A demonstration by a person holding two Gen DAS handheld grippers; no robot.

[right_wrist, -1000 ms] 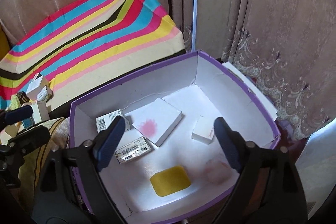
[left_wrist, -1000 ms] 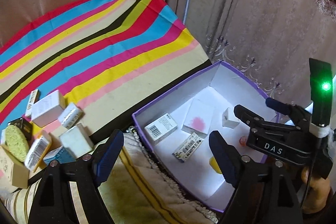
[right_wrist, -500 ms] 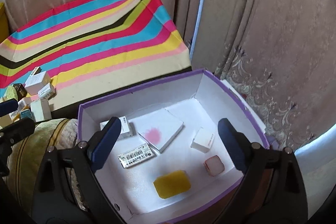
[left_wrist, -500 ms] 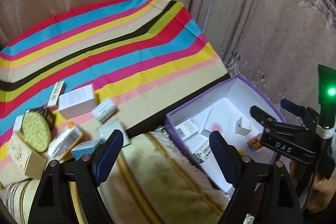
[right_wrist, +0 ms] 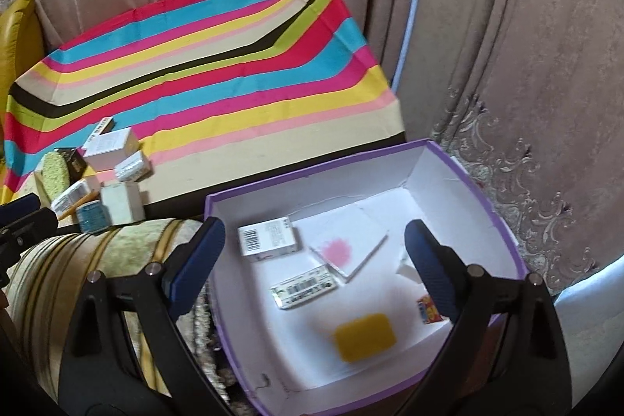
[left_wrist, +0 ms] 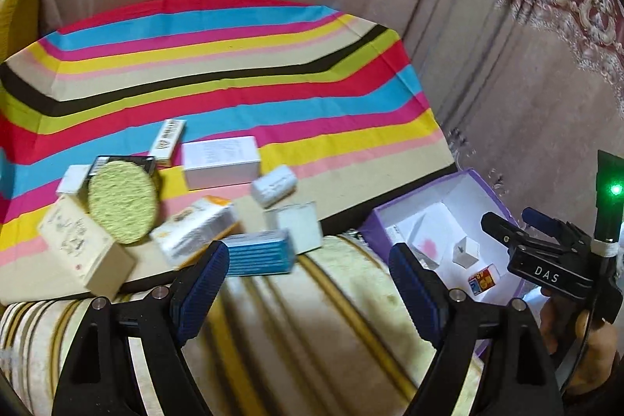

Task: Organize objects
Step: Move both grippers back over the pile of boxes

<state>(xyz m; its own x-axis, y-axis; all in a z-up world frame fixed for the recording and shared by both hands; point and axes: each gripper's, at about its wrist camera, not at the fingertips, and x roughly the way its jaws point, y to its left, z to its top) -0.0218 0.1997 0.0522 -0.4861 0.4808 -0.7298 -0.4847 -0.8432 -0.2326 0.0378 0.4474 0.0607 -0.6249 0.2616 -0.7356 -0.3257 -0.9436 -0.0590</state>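
My left gripper (left_wrist: pixel 308 268) is open with nothing between its fingers. It hangs over a striped plush cover, just short of a blue box (left_wrist: pixel 259 252). That box lies at the near edge of a pile with a round green sponge (left_wrist: pixel 123 201), a white box (left_wrist: pixel 220 160) and a beige carton (left_wrist: pixel 84 248). My right gripper (right_wrist: pixel 314 240) is open and empty above the purple box (right_wrist: pixel 468 174). Inside lie a barcode box (right_wrist: pixel 269 234), a flat white box with a pink spot (right_wrist: pixel 343 244), a yellow sponge (right_wrist: pixel 364 336) and a small colourful cube (right_wrist: pixel 429 310).
A bright striped cloth (left_wrist: pixel 234 65) covers the surface behind the pile. A beige and yellow plush cover (left_wrist: pixel 312 330) lies between the pile and the purple box (left_wrist: pixel 479 182). Patterned curtains (right_wrist: pixel 526 65) close off the back and right. The right gripper (left_wrist: pixel 513 217) shows at the left view's right edge.
The left gripper swung left, away from the purple box and toward the pile. The right gripper drew back and up a little over the box, where a small colourful cube now lies still.
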